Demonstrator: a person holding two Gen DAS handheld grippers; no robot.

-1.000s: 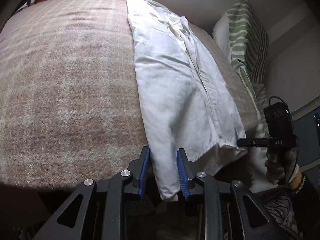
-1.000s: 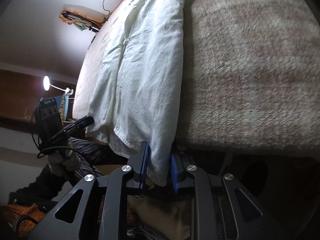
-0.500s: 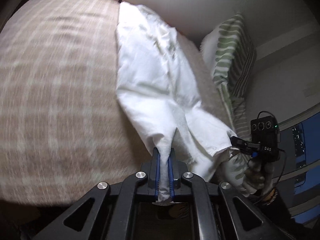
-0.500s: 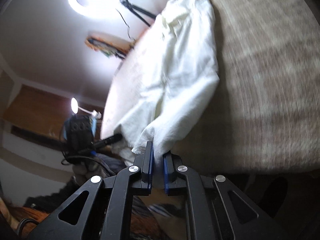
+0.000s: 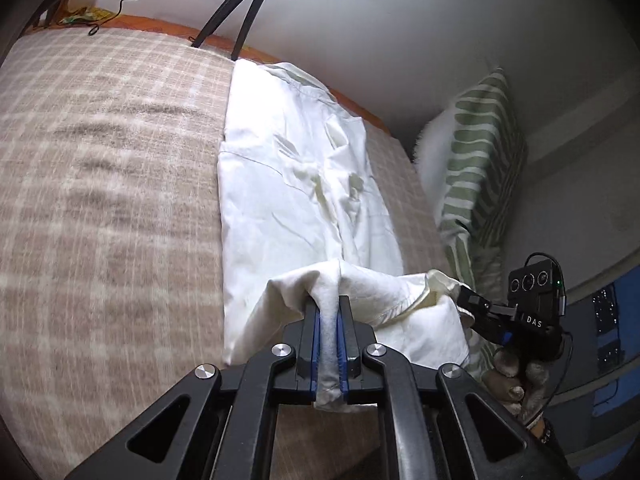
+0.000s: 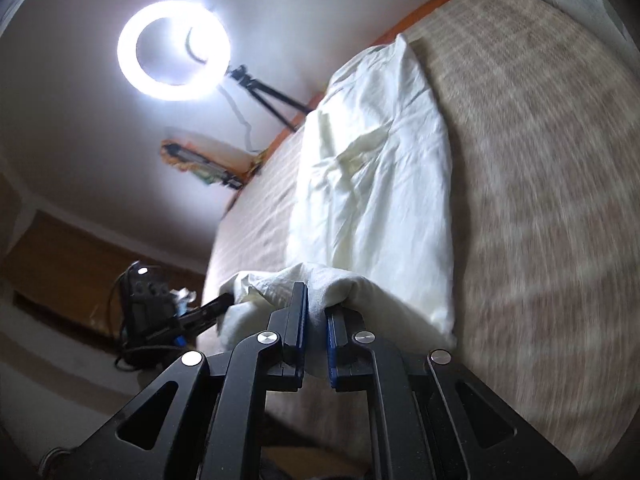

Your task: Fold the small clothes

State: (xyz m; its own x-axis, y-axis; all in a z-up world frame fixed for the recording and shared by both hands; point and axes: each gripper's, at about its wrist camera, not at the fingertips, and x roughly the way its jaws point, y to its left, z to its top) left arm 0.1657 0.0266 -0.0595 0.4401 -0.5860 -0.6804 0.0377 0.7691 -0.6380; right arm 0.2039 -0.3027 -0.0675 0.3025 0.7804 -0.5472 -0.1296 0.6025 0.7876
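Two grippers each pinch a near corner of the white garment [image 5: 288,200] and hold its near edge lifted off the bed. The left gripper [image 5: 329,308] has its jaws pressed together on a bunch of white cloth that runs up between the blue pads and spills over their tips. The right gripper [image 6: 316,300] is clamped the same way on the other corner, with cloth bulging just ahead of its fingertips. Between the two grips the near edge sags in a loose fold. Beyond both grippers the rest of the garment lies flat and lengthwise on the checked blanket [image 5: 100,184], reaching toward the far edge of the bed. Right of the left gripper a green striped pillow [image 5: 476,184] leans at the wall. Far ahead of the right gripper and to its left, a ring light [image 6: 174,50] glows on a tripod.
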